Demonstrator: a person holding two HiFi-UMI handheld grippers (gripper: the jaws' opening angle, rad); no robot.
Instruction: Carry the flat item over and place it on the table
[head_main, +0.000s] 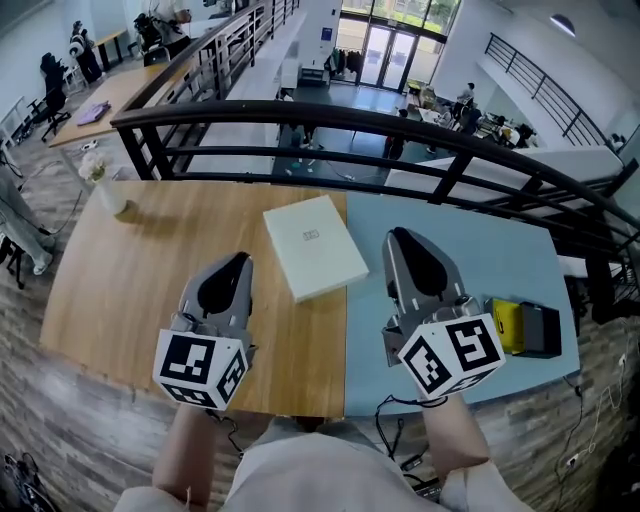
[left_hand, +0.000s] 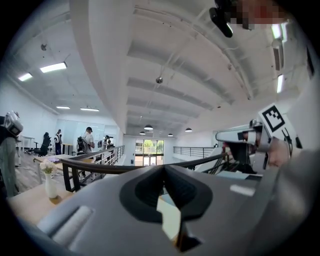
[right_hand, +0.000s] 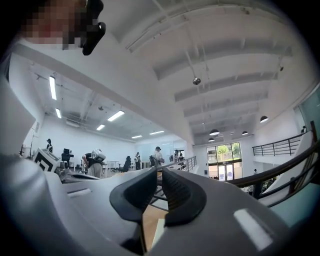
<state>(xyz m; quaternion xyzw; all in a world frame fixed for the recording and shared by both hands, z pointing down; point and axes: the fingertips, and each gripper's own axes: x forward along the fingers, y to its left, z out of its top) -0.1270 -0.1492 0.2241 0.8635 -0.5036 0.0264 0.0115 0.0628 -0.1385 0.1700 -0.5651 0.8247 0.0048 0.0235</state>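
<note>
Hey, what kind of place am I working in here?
Probably a mezzanine in an open-plan office or lab: a black railing overlooks a lower floor with glass doors, and people work at desks off to the left.

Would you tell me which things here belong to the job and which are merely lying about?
Job: white flat box, table, left gripper, right gripper.
Lying about: flower vase, yellow and black device.
</note>
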